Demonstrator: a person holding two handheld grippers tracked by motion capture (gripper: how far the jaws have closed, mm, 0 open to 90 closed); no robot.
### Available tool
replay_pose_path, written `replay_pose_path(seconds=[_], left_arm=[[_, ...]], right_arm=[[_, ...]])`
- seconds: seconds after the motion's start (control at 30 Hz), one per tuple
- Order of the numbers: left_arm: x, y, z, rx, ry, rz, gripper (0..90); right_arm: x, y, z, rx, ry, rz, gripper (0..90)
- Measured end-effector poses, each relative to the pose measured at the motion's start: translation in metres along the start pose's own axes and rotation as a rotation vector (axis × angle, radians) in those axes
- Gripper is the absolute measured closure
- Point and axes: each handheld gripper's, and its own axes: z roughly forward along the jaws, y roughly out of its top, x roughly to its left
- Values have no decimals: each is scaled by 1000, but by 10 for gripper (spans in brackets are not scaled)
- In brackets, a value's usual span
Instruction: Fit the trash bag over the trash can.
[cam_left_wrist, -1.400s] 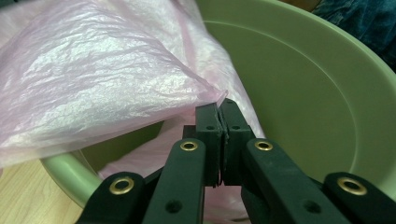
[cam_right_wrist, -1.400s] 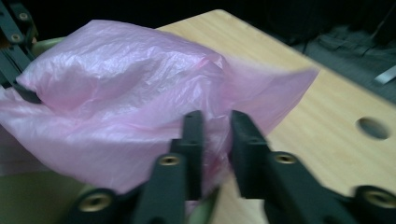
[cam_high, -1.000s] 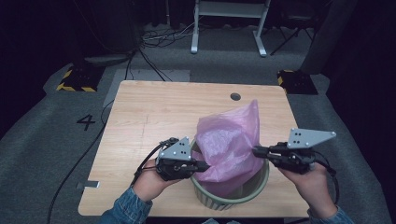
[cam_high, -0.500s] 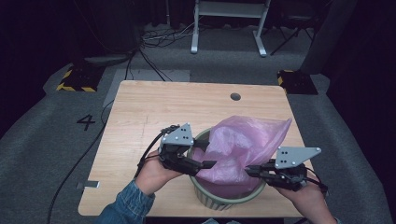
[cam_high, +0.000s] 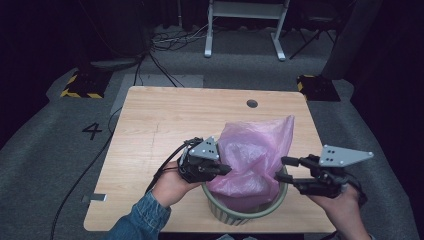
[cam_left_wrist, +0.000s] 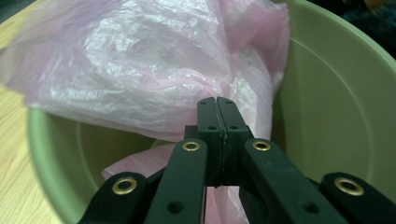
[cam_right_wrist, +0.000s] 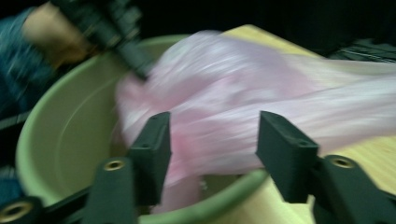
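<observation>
A person at a wooden counter (cam_high: 165, 125) is lining a green bin (cam_high: 245, 212) with a pink plastic bag (cam_high: 252, 160).

Left claw (cam_high: 226, 170): jaws pressed together at the bin's left rim. The left gripper view shows the tips meeting against the bag film; can't tell whether any film is pinched between them. It opened and snapped closed again just now.

Right claw (cam_high: 282, 168): jaws spread, having just been opening. It sits beside the bin's right rim, just off the bag. In the right gripper view, blurred, bag lies beyond the open jaws w/ nothing gripped.

Progress, as a judgement: roughly halfway. Bag's lower part sits inside the bin, but most of it bunches up above the rim, leaning toward the far right. Left to do: open the mouth, pull the edges over the rim all round, push the bottom down.

Surroundings: counter is bare light wood w/ a round cable hole (cam_high: 252, 103) near the far edge. Grey carpet w/ a "4" marking (cam_high: 92, 131), loose cables, white desk legs (cam_high: 245, 30) behind; room dark.
</observation>
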Motion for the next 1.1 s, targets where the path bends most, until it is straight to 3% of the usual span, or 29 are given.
replay_pose_path(seconds=[0.1,0.23,0.33,0.37,0.43,0.5,0.6,0.83,0.97,1.1], left_arm=[[-4,1,-1,1,-15,19,896],[-8,-1,0,15,-40,35,896],[-10,-3,-1,15,-56,38,895],[-10,-3,-1,15,-59,40,895],[-11,-4,-2,9,-62,39,895],[-11,-4,-4,-2,-63,41,894],[-12,-4,-9,-34,-51,46,879],[-11,7,-21,-133,18,47,612],[-16,15,-23,-172,28,68,592],[-22,23,-16,-166,3,94,587]], right_arm=[[-15,5,-5,-28,-44,61,343],[-36,8,3,-10,-94,137,268],[-51,8,12,-1,-79,205,266],[-54,8,15,1,-66,226,298],[-56,10,20,8,2,227,514],[-51,14,23,9,46,205,701],[-42,20,25,23,42,133,882],[-3,35,27,2,57,-79,896],[25,33,34,24,70,-173,895],[42,28,41,46,92,-227,893]])
